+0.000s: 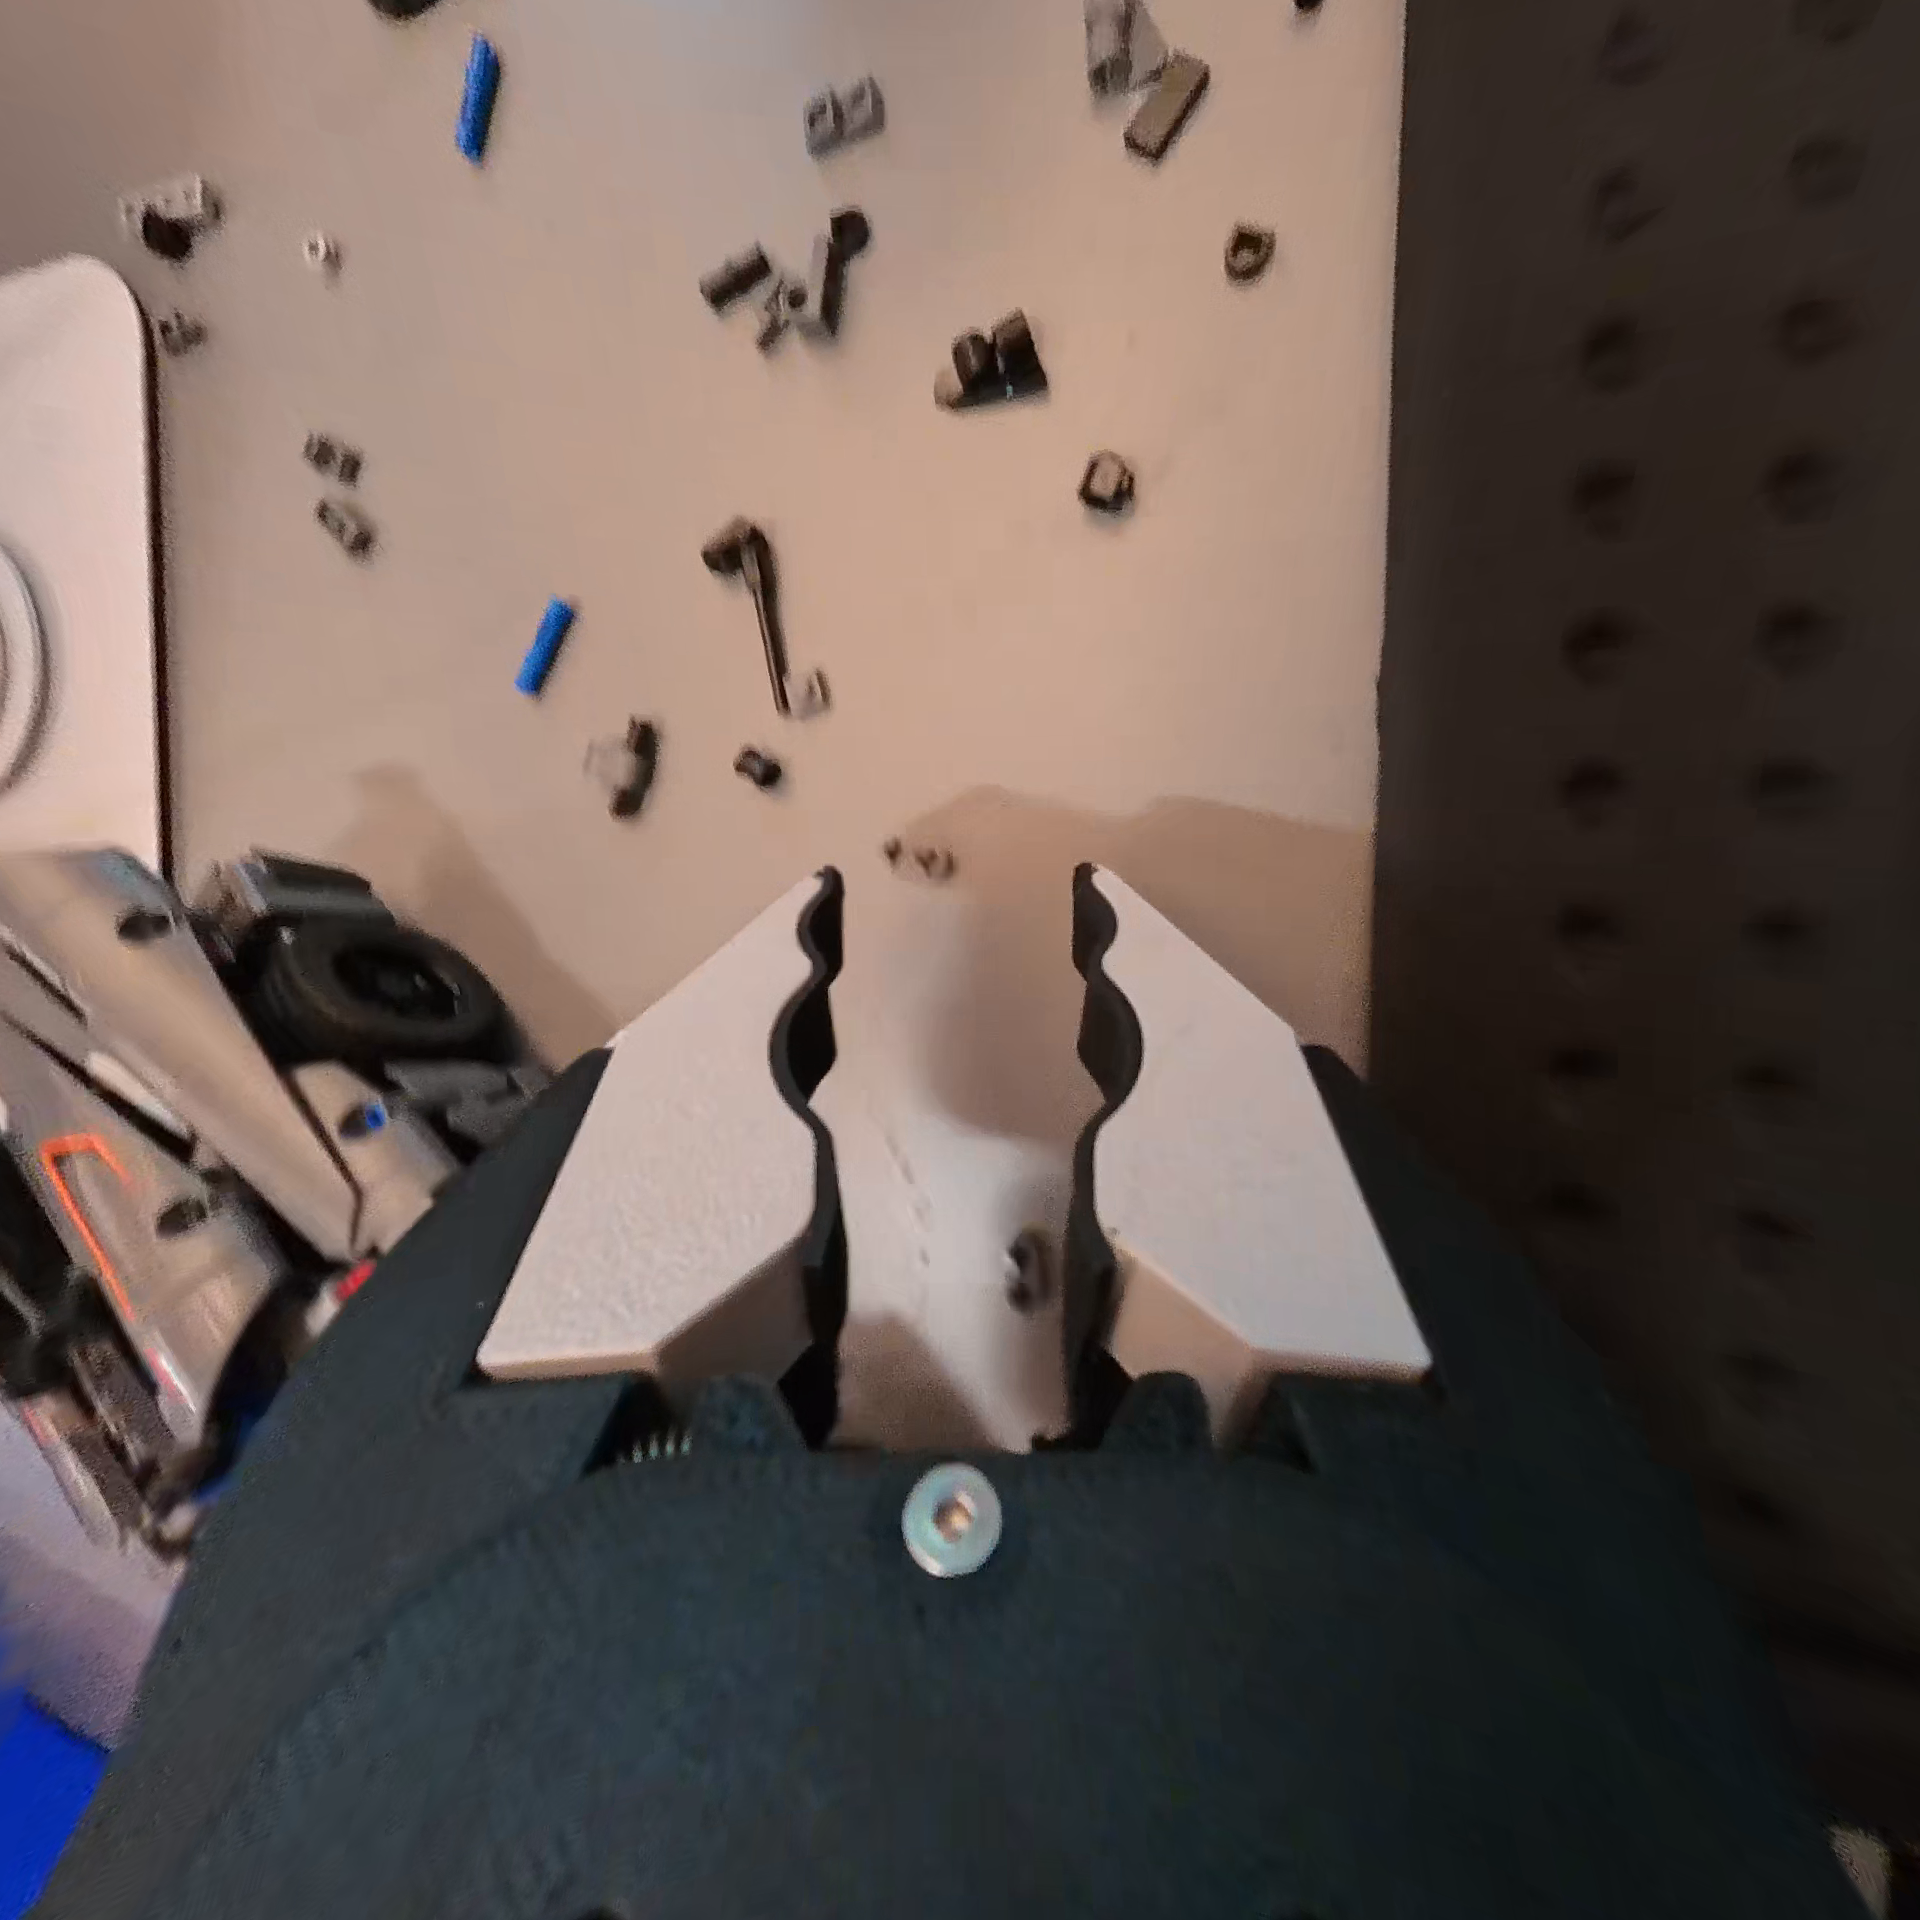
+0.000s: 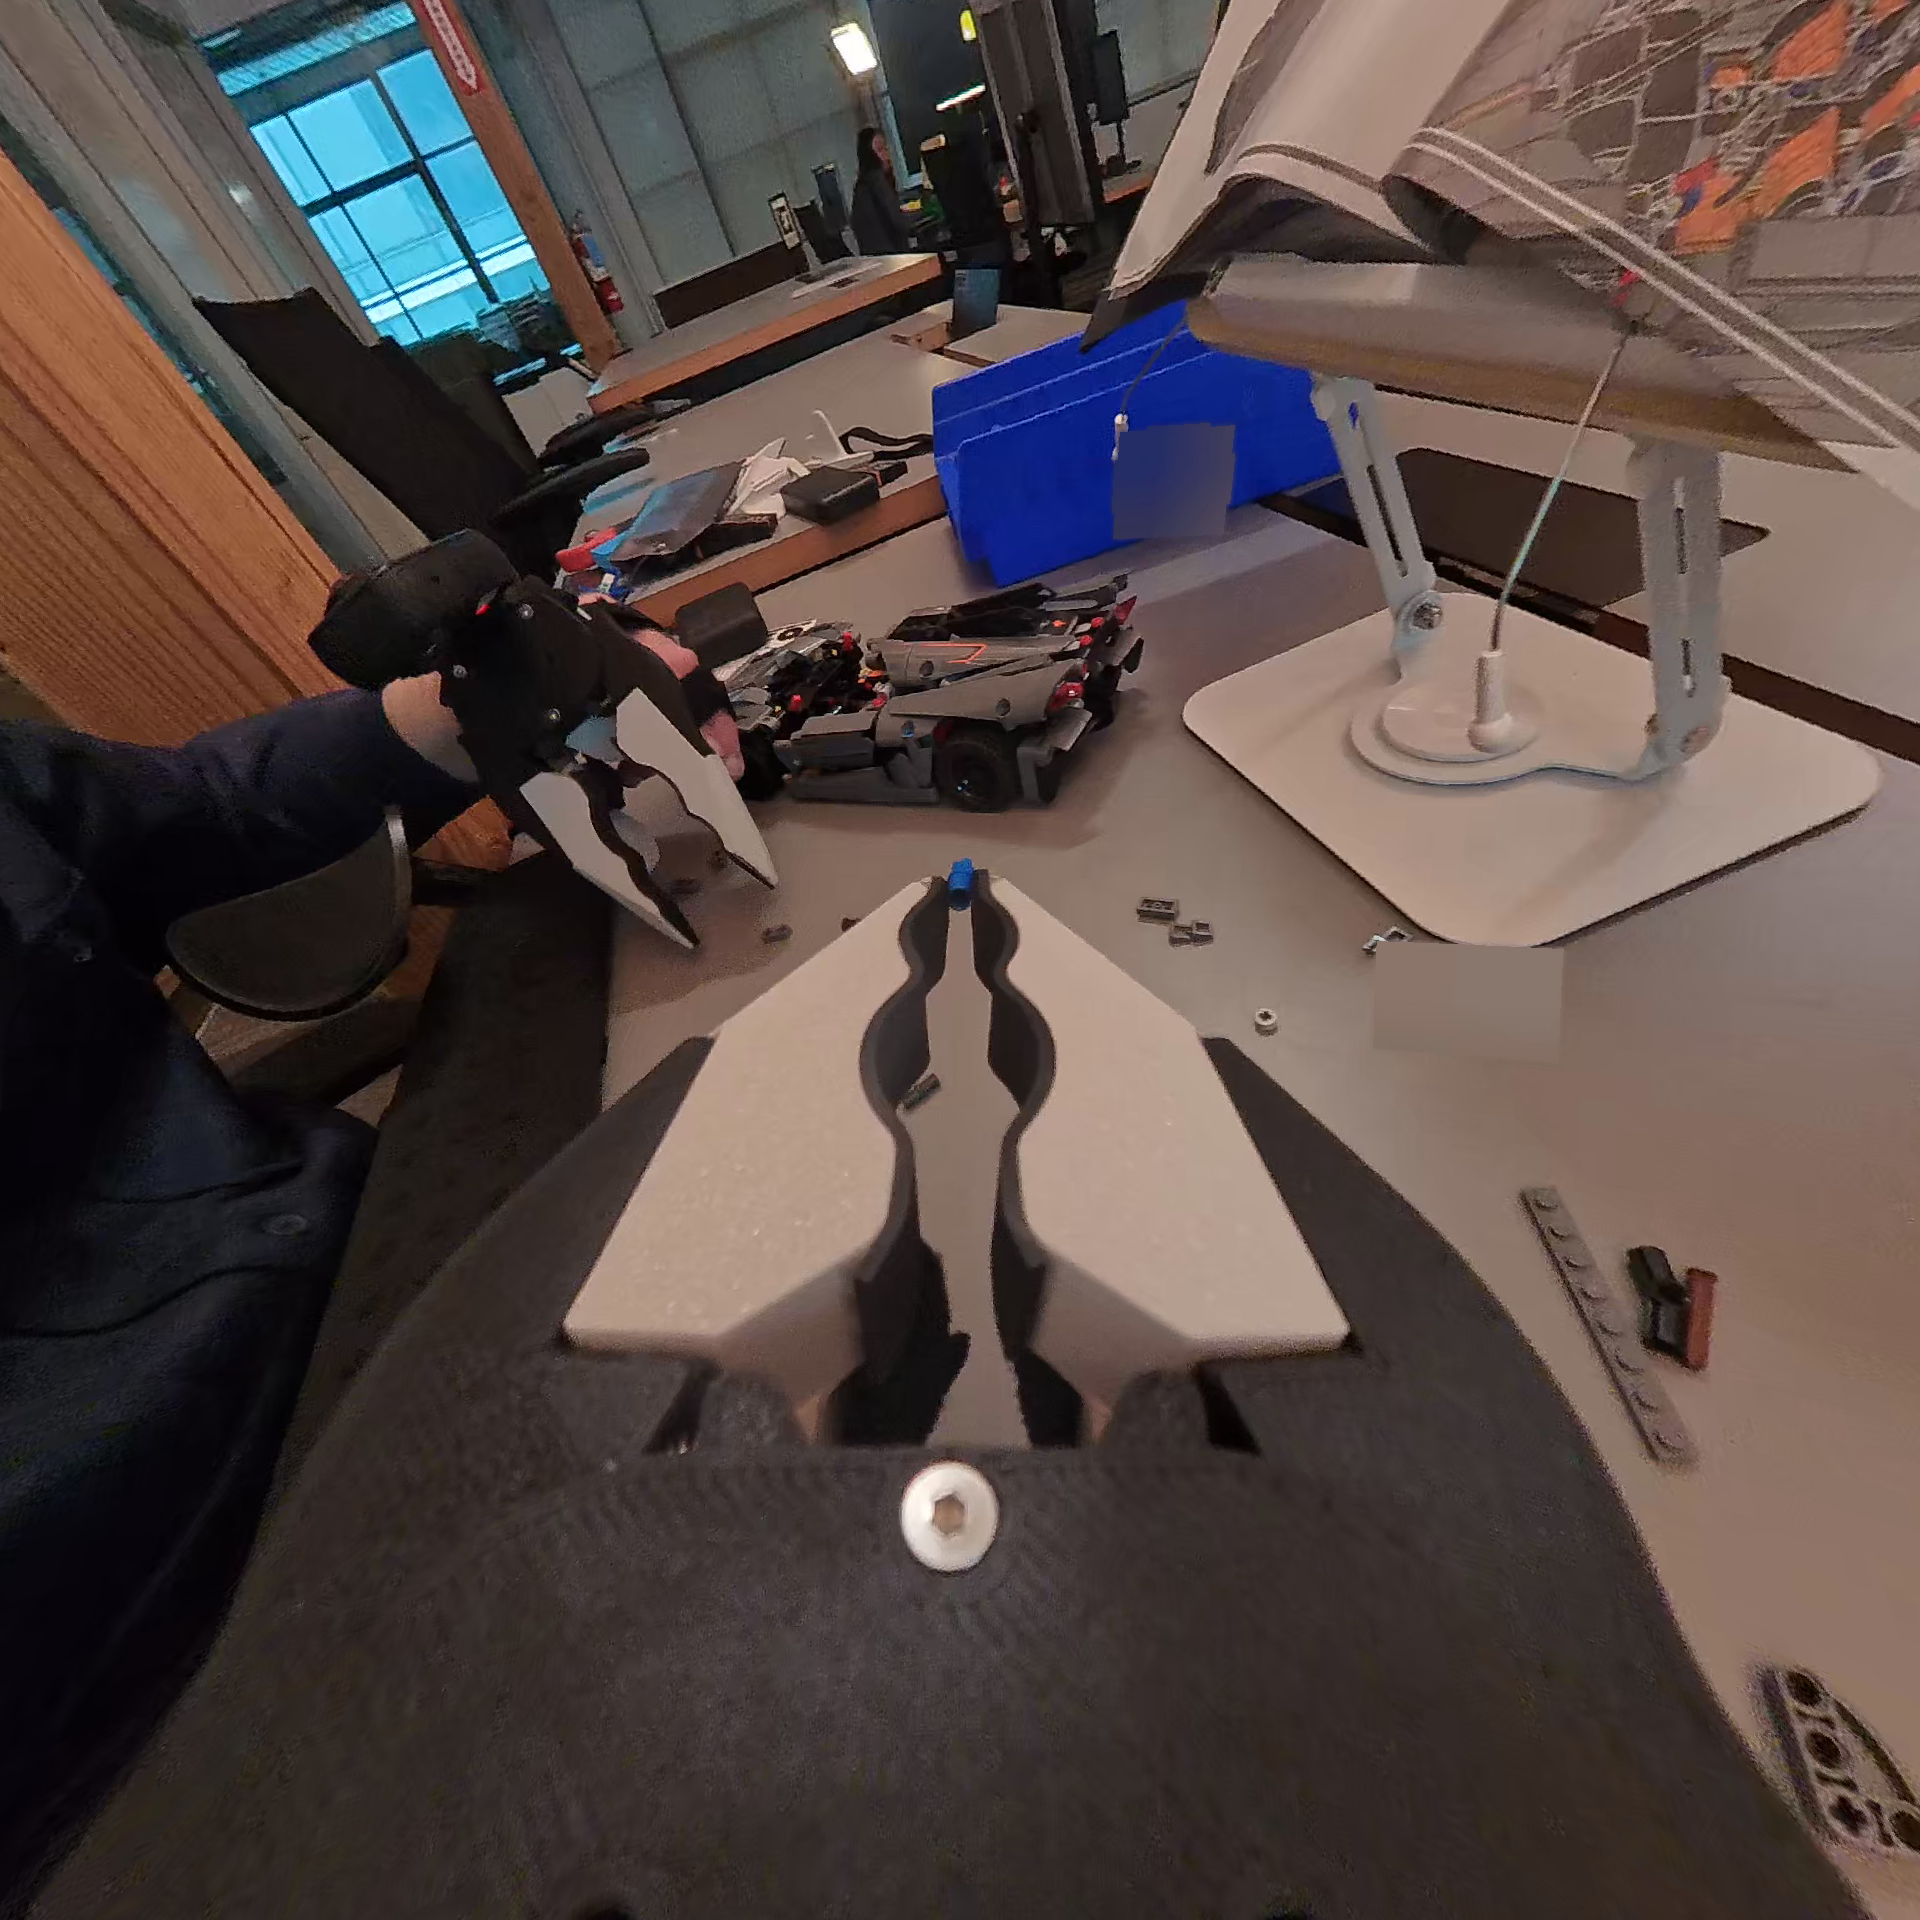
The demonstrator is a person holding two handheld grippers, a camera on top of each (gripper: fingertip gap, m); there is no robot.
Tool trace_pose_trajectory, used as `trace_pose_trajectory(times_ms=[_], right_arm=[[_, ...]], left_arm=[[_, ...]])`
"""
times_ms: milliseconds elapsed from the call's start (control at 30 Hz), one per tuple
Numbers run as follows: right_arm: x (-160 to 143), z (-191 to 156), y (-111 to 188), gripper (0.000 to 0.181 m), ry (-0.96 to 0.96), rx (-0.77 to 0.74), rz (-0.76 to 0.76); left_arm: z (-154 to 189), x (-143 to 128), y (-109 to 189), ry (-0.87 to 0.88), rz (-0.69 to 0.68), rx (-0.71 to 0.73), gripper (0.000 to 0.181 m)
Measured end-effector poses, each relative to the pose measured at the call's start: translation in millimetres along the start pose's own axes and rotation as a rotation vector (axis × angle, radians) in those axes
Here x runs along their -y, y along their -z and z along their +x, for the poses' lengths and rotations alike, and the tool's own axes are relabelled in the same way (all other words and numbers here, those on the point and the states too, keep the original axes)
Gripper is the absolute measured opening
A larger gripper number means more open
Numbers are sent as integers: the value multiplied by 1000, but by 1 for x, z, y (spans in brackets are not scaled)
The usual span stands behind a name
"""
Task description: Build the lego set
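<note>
The grey and black lego car (image 2: 935, 696) stands on the table; it also shows at the left edge of the left wrist view (image 1: 208, 1091). My right gripper (image 2: 960, 885) is shut on a small blue pin (image 2: 960, 883) held at its fingertips above the table. My left gripper (image 1: 956, 878) is open and empty, pointing down over loose parts; it shows in the right wrist view (image 2: 727, 904) left of the car. Two blue pins (image 1: 544, 644) (image 1: 476, 96) and several small black and grey parts (image 1: 764, 613) lie scattered ahead of it.
A white stand (image 2: 1538, 790) holding the open instruction booklet (image 2: 1558, 135) sits right of the car. A blue bin (image 2: 1039, 468) is behind. A long grey plate (image 2: 1605, 1325), a black-and-brown part (image 2: 1673, 1314) and a holed beam (image 2: 1839, 1777) lie at right. A dark studded surface (image 1: 1662, 727) fills the right. My right fingertips sit around 25 centimetres from my left ones.
</note>
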State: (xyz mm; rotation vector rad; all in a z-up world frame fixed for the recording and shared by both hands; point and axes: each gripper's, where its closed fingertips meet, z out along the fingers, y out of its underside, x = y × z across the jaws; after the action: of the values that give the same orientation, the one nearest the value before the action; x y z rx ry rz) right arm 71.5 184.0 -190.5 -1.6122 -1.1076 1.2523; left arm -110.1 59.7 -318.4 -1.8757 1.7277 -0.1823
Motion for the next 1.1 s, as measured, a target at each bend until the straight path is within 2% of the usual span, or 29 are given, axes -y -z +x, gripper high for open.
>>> trace_pose_trajectory(times_ms=[267, 400, 533, 767, 833, 1100], right_arm=[[6, 8, 14, 1, 27, -55, 15], [11, 13, 27, 1, 43, -95, 32], [13, 19, 38, 1, 60, -140, 39], [9, 17, 36, 1, 72, -140, 17], [7, 16, 32, 2, 78, -134, 3], [2, 10, 23, 2, 77, -104, -19]], left_arm=[[-30, 47, -34, -64, 54, 34, 43], [-49, 52, -41, -45, 50, 63, 41], [-64, 48, -37, -5, 39, 111, 41], [-82, 3, -27, 46, -149, 163, 42], [-83, -5, -28, 85, -168, 131, 40], [-78, -1, -45, 84, -166, 63, 18]])
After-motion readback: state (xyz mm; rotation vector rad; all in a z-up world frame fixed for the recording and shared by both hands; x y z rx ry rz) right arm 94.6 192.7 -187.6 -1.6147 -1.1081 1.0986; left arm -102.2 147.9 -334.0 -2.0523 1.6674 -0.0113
